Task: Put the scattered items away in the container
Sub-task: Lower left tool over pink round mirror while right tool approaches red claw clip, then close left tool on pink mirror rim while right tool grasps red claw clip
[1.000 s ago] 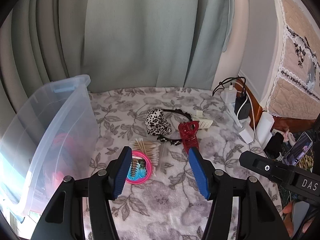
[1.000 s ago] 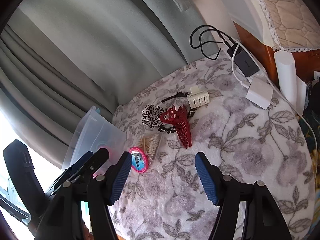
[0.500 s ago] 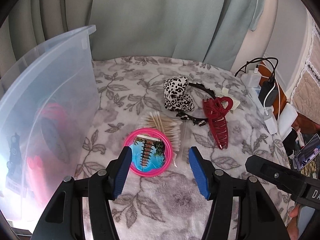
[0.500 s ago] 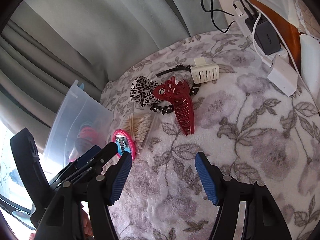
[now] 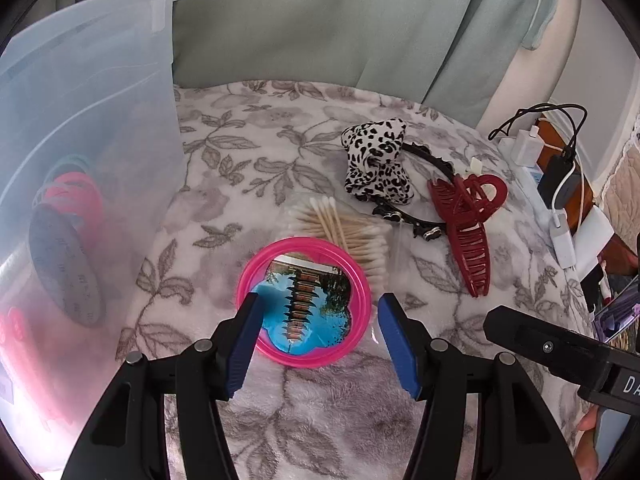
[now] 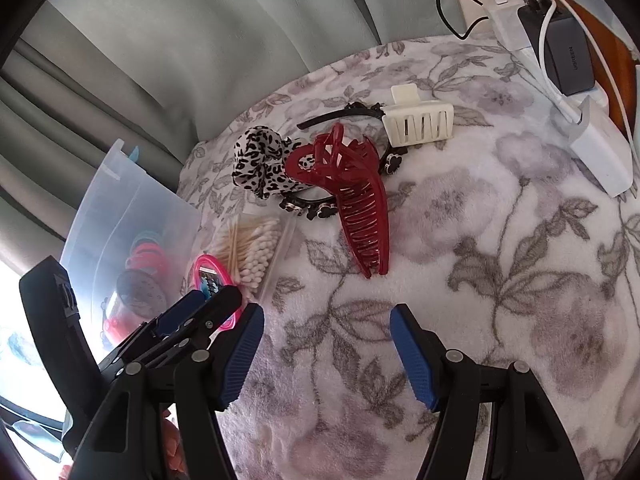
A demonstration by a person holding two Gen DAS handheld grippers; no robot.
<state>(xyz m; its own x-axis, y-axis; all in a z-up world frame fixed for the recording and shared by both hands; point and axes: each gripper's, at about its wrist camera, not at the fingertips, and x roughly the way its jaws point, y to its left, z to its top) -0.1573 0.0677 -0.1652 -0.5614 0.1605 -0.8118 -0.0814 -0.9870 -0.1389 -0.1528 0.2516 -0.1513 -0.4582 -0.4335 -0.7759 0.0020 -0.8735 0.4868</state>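
A pink round mirror (image 5: 304, 300) lies on the floral blanket, and my open left gripper (image 5: 316, 312) straddles it, one finger on each side. A bag of cotton swabs (image 5: 348, 228) touches its far edge. A leopard-print bow on a black headband (image 5: 376, 160) and a red claw clip (image 5: 468, 228) lie beyond. The clear plastic bin (image 5: 80, 140) stands at the left with items inside. My right gripper (image 6: 326, 320) is open and empty, just short of the red claw clip (image 6: 360, 208). A cream claw clip (image 6: 420, 120) lies farther back.
Chargers and cables (image 6: 560, 52) sit at the blanket's right edge. Green curtains (image 5: 320, 20) hang behind. The left gripper (image 6: 192, 312) shows at the left of the right wrist view, over the mirror (image 6: 212, 276). The bin (image 6: 132, 232) is behind it.
Both grippers have moved forward and down. The left one now brackets the pink mirror. The right one has come closer to the red claw clip. Both stayed open.
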